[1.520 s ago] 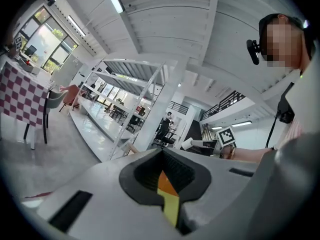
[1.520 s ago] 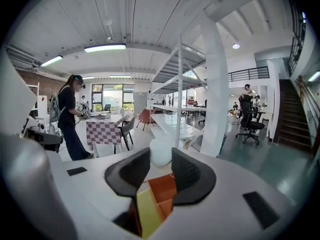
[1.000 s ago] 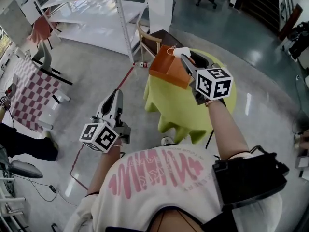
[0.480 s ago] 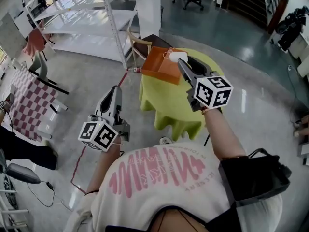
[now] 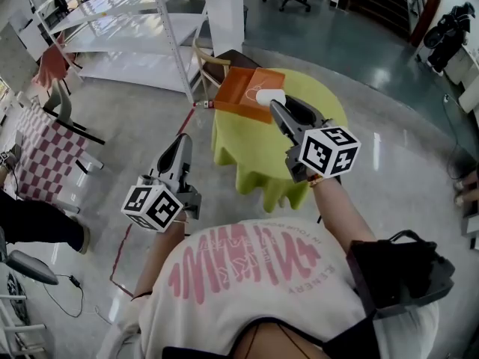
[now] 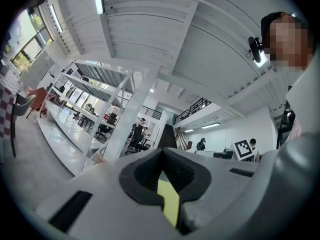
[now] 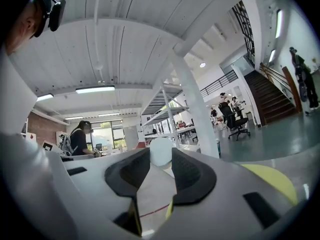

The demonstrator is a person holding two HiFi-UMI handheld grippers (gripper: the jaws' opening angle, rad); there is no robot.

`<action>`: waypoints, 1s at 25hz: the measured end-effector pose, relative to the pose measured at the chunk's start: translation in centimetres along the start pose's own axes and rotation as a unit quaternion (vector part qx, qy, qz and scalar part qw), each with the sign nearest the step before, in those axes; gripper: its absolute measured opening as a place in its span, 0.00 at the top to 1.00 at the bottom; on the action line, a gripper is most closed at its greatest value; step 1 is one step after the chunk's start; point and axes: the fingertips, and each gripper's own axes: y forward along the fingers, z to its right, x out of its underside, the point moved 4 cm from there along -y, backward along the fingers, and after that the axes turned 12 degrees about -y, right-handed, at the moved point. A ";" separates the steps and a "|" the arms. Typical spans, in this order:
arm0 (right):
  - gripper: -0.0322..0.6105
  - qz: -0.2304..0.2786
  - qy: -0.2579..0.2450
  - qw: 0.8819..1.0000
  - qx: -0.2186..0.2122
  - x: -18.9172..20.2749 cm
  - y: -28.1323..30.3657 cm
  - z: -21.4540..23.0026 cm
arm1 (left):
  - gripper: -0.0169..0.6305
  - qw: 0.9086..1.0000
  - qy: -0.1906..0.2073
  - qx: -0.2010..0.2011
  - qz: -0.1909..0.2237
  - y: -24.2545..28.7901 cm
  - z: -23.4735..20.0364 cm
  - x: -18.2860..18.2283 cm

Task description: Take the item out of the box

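Note:
An orange open box [image 5: 241, 93] lies on the far side of a round table with a yellow-green cloth [image 5: 254, 152]. My right gripper [image 5: 272, 105] reaches level over the table, shut on a white rounded item [image 5: 266, 96] at the box's near right edge. The right gripper view shows that white item [image 7: 161, 151] pinched between the tips of my right gripper [image 7: 161, 156]. My left gripper [image 5: 182, 140] hangs over the floor to the left of the table, away from the box. In its own view my left gripper [image 6: 161, 152] has its jaws together with nothing between them.
A wooden chair [image 5: 206, 62] stands right behind the table beside a white pillar [image 5: 224, 13]. White shelving [image 5: 112, 28] fills the back left. A checked cloth [image 5: 41, 155] and a chair [image 5: 63, 99] are at the left. A red tape line [image 5: 123, 249] runs along the floor.
The right gripper with the white item has drawn back from over the box's far right corner to its near right edge. The left gripper has shifted slightly. The view has swung.

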 end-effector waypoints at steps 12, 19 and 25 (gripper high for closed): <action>0.74 -0.012 -0.020 1.000 -0.001 -0.1 -4.0 2.3 | 0.96 1.000 -0.017 -0.013 0.017 0.1 3.5 2.7; 0.74 -0.017 -0.018 1.000 0.005 -0.5 -8.1 4.2 | 0.96 0.999 -0.032 -0.013 0.010 0.9 6.7 5.5; 0.74 -0.032 -0.019 0.999 -0.007 0.8 -9.8 4.4 | 0.96 0.999 -0.034 -0.029 0.011 0.4 7.9 6.7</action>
